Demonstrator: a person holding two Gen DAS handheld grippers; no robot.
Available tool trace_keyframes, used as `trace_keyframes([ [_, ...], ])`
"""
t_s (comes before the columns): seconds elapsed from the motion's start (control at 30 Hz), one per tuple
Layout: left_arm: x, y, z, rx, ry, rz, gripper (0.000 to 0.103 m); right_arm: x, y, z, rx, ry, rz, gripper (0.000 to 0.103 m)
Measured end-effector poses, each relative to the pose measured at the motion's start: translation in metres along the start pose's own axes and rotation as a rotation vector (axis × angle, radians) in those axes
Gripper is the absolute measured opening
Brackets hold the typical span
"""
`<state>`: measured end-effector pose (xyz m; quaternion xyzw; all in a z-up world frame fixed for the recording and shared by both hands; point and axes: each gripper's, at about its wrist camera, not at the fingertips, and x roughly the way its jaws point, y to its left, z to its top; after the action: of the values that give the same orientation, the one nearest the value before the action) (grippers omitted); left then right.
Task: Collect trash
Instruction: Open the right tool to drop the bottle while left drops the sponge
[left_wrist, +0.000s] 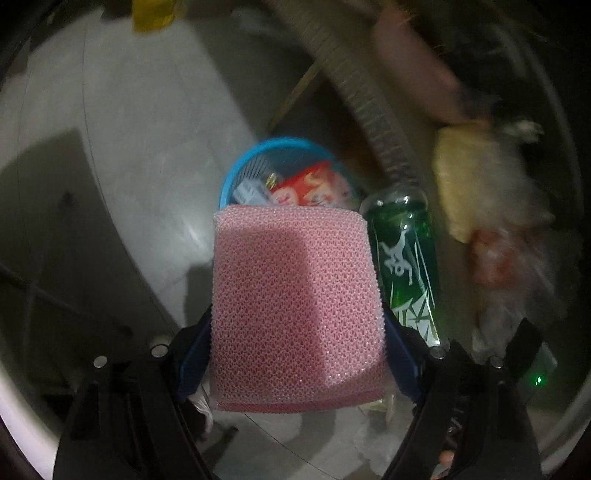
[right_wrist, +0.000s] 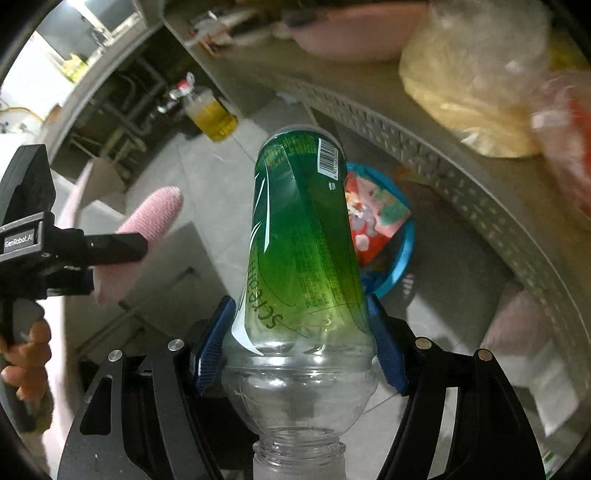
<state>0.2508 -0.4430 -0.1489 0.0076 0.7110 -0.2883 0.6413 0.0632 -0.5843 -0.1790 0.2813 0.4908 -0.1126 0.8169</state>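
My left hand-held gripper (left_wrist: 295, 354) is clamped on a pink mesh sponge (left_wrist: 295, 306); my right hand-held gripper (right_wrist: 299, 343) is clamped on an empty green plastic bottle (right_wrist: 301, 240), neck toward me, long axis pointing away. Both tilt steeply down. The blue basket (left_wrist: 236, 173) of wrappers sits on the floor just beyond both loads, a shade nearer the sponge, I judge.

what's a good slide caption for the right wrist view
Right gripper clamps a green-labelled plastic bottle above the blue trash basket.
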Motion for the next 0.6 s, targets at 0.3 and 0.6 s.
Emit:
trace_keyframes([
  [0.3,0.062,-0.005,0.058,-0.103,0.029,0.034,0.094,0.085,-0.011,0.064,-0.086,0.043,-0.122,0.07],
  [0.6,0.065,0.011,0.061,-0.181,0.055,-0.039,0.095,0.081,-0.023,0.054,-0.059,-0.039,-0.209,0.073],
])
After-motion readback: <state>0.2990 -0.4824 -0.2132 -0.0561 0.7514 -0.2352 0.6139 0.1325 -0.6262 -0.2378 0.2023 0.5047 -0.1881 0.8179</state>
